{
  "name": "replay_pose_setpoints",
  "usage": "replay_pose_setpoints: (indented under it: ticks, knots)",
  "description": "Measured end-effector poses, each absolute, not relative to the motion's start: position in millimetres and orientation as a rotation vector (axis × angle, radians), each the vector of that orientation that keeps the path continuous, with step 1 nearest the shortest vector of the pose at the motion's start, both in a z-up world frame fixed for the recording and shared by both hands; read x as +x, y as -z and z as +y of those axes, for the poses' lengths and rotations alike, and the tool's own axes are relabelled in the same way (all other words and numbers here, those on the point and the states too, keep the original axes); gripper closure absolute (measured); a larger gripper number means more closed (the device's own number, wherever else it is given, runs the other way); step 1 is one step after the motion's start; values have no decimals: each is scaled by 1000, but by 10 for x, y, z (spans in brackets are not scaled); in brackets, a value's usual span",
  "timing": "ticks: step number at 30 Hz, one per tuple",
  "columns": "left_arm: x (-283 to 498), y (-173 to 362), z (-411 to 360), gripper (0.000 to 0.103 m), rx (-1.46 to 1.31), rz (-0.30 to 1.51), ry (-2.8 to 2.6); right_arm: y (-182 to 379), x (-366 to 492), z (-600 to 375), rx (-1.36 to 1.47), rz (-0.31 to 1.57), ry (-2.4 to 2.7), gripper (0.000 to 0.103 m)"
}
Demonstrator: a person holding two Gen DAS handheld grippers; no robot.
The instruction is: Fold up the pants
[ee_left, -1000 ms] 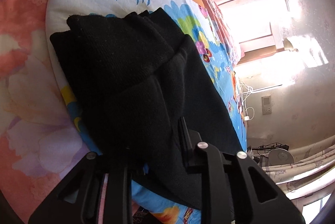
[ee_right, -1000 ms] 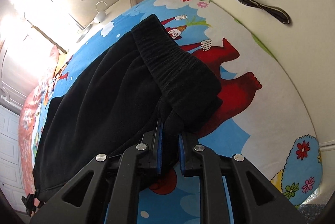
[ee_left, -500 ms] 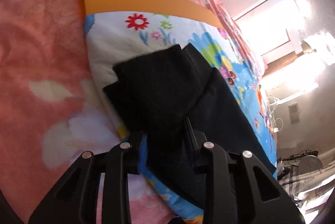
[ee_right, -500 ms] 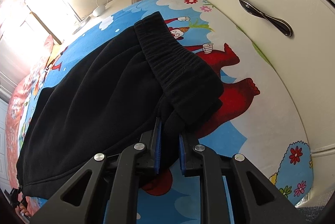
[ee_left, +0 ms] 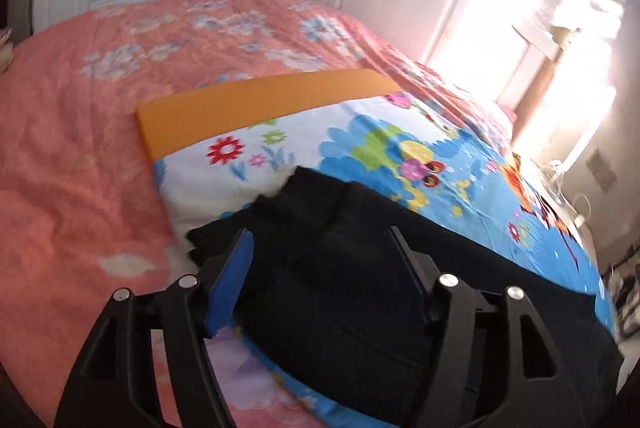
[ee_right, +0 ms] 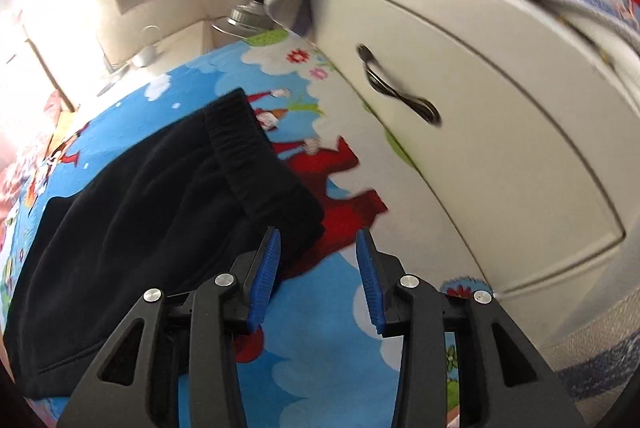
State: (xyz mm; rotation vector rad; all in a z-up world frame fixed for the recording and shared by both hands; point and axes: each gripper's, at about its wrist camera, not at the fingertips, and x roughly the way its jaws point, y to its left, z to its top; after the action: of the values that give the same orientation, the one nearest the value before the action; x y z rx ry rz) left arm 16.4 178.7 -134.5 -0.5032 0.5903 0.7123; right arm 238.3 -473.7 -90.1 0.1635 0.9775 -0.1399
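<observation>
Beside the cabinet (ee_right: 500, 155), pants (ee_right: 132, 211) inside the mat's (ee_right: 320, 332) edges

A bed (ee_left: 72, 155) under a salmon-pink floral bedspread carries a cartoon-printed mat (ee_left: 360, 147), blue and white with flowers and an orange band along one end. Black pants (ee_left: 360, 288) lie folded lengthwise on the mat, leg ends near the orange band, the elastic waistband (ee_right: 248, 155) at the opposite end.
</observation>
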Motion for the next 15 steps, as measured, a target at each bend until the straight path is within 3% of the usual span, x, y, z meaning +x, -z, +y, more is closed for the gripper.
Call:
replay_pose_setpoints:
  ticks: [5, 8, 9, 11, 14, 15]
  knots:
    - [1742, 1230, 525, 28, -218, 669, -193, 861, 3093, -3790, 39, 912, -302, 67]
    - [2371, 1340, 48, 55, -226, 756, 4, 1223, 3673, -3482, -106, 966, -256, 68]
    - [2515, 1382, -86, 59, -199, 777, 49, 1377, 3867, -3500, -178, 983, -154, 68]
    - [2700, 1524, -352, 63, -141, 823, 137, 1582, 4107, -3700, -182, 997, -58, 68]
    - [2872, 1847, -570, 61, -92, 903, 214, 1588, 4114, -3865, -98, 971, -101, 68]
    - [2952, 1967, -542, 66, -48, 929, 165, 1567, 4074, -3849, -112, 944, -92, 68]
